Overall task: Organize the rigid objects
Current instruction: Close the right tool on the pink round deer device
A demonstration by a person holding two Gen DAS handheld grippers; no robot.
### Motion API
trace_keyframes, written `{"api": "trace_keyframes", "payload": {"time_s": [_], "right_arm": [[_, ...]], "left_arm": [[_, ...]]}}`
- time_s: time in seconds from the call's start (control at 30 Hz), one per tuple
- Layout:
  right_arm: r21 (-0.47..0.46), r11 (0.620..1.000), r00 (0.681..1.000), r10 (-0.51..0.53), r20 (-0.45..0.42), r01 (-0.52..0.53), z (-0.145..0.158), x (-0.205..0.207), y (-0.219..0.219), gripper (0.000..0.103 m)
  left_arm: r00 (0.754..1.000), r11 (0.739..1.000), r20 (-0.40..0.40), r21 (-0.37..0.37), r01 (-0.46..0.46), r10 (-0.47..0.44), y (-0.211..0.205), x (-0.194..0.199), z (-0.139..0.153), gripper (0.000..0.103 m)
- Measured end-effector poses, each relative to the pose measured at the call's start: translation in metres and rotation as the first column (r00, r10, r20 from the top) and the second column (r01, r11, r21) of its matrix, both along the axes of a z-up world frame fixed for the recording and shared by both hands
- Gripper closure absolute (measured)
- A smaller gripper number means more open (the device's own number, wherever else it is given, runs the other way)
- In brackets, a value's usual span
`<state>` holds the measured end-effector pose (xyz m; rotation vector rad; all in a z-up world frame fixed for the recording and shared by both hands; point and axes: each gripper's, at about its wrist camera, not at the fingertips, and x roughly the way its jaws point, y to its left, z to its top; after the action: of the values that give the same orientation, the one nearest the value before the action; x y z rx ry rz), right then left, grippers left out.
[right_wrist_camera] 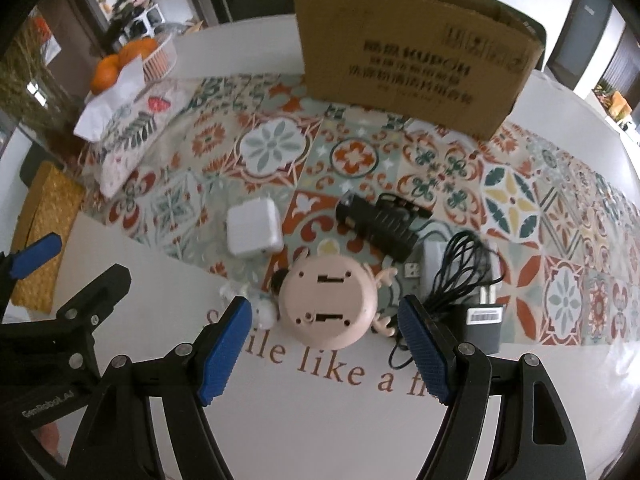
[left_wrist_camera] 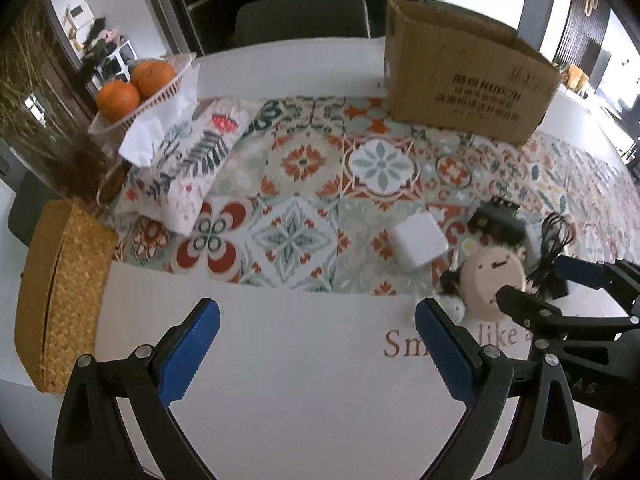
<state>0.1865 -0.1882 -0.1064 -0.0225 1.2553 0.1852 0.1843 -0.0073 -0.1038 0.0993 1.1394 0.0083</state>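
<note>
A round white table [right_wrist_camera: 340,420] with red-brown letters printed on it fills both views, and a long patterned runner [right_wrist_camera: 440,160] of orange, green and cream tile motifs lies across it. Behind the table stand a dark chair [left_wrist_camera: 300,16] and dark glass doors.

The open brown cardboard box [right_wrist_camera: 416,52] stands on the far side of the runner; its inside is not visible. A woven yellow straw box [left_wrist_camera: 60,300] sits at the left edge of the table. A floral fabric tissue cover [left_wrist_camera: 188,160] lies near a white basket [left_wrist_camera: 160,96] that holds two oranges [left_wrist_camera: 132,88].

The task's things lie together at the near edge of the runner: a round pink plastic toy [right_wrist_camera: 332,304] with its underside up, a black adapter with coiled cable [right_wrist_camera: 468,276], a black ribbed device [right_wrist_camera: 380,220] and a white square charger [right_wrist_camera: 252,232].

The right gripper [right_wrist_camera: 324,352] hangs just before the pink toy with jaws apart, holding nothing. The left gripper [left_wrist_camera: 316,352] is also spread wide over bare table.
</note>
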Motion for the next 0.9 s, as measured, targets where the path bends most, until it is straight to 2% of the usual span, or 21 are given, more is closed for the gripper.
{"api": "trace_keyframes", "payload": {"time_s": [0.27,0.37,0.9], "right_arm": [[-0.02,0.999,0.998,0.033,-0.062,-0.034,-0.024,0.004,0.005,0.027],[-0.043,0.998,0.996,0.048,-0.07,-0.051,-0.033,0.006,0.007,0.027],[-0.038,0.997,0.991,0.057,-0.12,-0.062,-0.062,0.024,0.008,0.027]], "left_arm": [[0.998,1.0,-0.054,0.003,-0.013,0.013,0.001,0.001,-0.022,0.003],[0.998,1.0,-0.066,0.007,-0.015,0.015,0.001,0.003,-0.027,0.003],[0.992,0.999,-0.12,0.018,-0.037,0.038,0.0,0.011,-0.046,0.003]]}}
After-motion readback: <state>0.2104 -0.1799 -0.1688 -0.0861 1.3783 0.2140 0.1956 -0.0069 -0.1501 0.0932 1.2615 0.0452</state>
